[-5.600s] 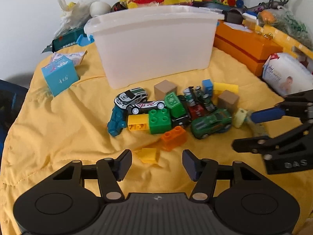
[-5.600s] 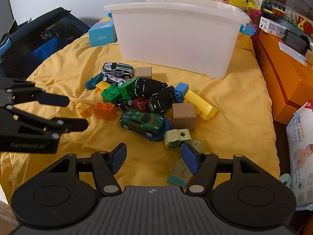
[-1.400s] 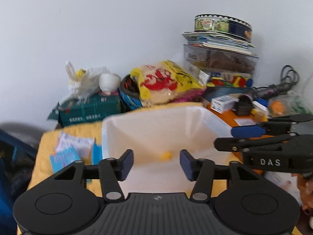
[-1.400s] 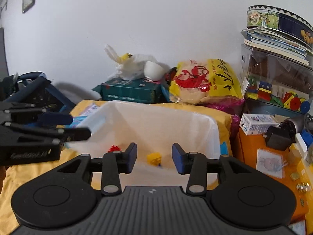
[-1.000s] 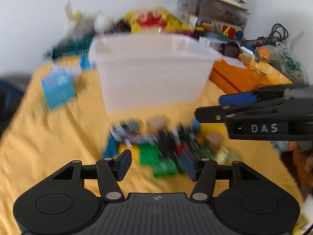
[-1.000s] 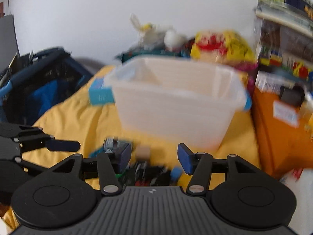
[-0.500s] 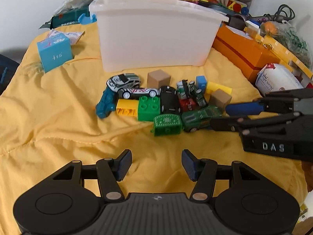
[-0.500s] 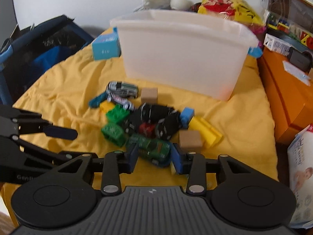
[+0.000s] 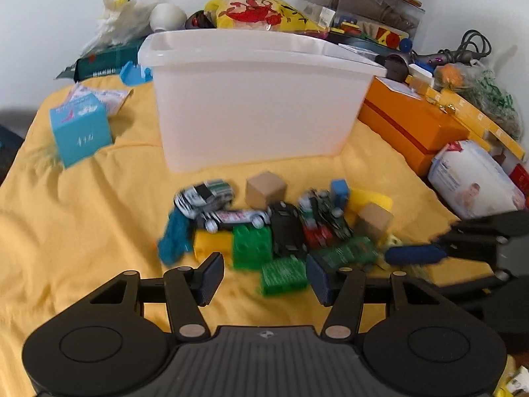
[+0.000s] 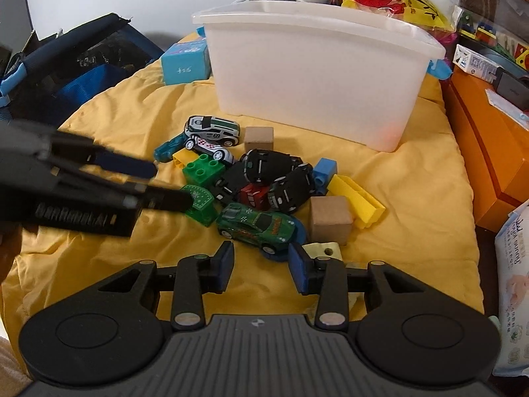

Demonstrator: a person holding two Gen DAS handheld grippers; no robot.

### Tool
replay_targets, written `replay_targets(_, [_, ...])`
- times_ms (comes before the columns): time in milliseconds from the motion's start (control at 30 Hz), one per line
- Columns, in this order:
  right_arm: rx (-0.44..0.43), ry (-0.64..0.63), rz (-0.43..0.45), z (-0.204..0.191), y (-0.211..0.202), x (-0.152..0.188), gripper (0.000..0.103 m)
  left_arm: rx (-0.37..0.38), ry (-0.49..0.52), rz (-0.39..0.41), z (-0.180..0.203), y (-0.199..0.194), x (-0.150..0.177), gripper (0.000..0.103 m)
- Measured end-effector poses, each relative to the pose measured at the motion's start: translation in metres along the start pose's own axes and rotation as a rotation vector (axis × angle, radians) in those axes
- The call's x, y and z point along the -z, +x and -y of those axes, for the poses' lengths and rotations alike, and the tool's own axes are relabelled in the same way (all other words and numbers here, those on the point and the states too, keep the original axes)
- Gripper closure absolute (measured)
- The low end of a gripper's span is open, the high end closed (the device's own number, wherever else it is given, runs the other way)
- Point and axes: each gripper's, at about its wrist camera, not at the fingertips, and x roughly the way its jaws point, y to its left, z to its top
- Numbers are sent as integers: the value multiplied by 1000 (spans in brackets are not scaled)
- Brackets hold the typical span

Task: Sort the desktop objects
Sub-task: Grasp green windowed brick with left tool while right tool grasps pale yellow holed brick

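Toys lie heaped at mid-frame on the yellow cloth (image 10: 99, 125), in front of the white bin (image 10: 317, 66) that fills the upper centre. In the right wrist view the right hand-held gripper (image 10: 261, 264) sits at lower centre, its jaws part open after just closing in; the green toy car (image 10: 259, 226) lies just ahead of the pads and is not gripped as far as I can tell. The left hand-held gripper (image 9: 264, 278) is wide open and empty, the green arched block (image 9: 282, 274) between its pads but untouched. Risks, as I judge them: the car's rounded body and wheels could let it roll or squirt out of a closing grip; the two grippers work close together at the pile's near edge and might collide; either could nudge the black cars (image 10: 281, 175) or the brown cube (image 10: 329, 218) aside, or snag the loose cloth
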Motion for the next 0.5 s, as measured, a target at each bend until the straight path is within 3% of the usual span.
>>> replay_targets(67, [5,3,2,2,-2,1,63,14,9,-31,-5,12,-1,48])
replay_targets(133, [7,5,4,3,-5,3,63,74,-5,-54,-8,18,1,51])
replay_targets(233, [29,13,24,7,-11,6,63,110,58,-44,3,12,7,70])
replay_targets(367, [101,45,43,17,-14,6,62,71,191,-39,24,6,15,70])
replay_targets(500, [83,64,19,23,-9,6,62,84,223,-66,29,3,25,70])
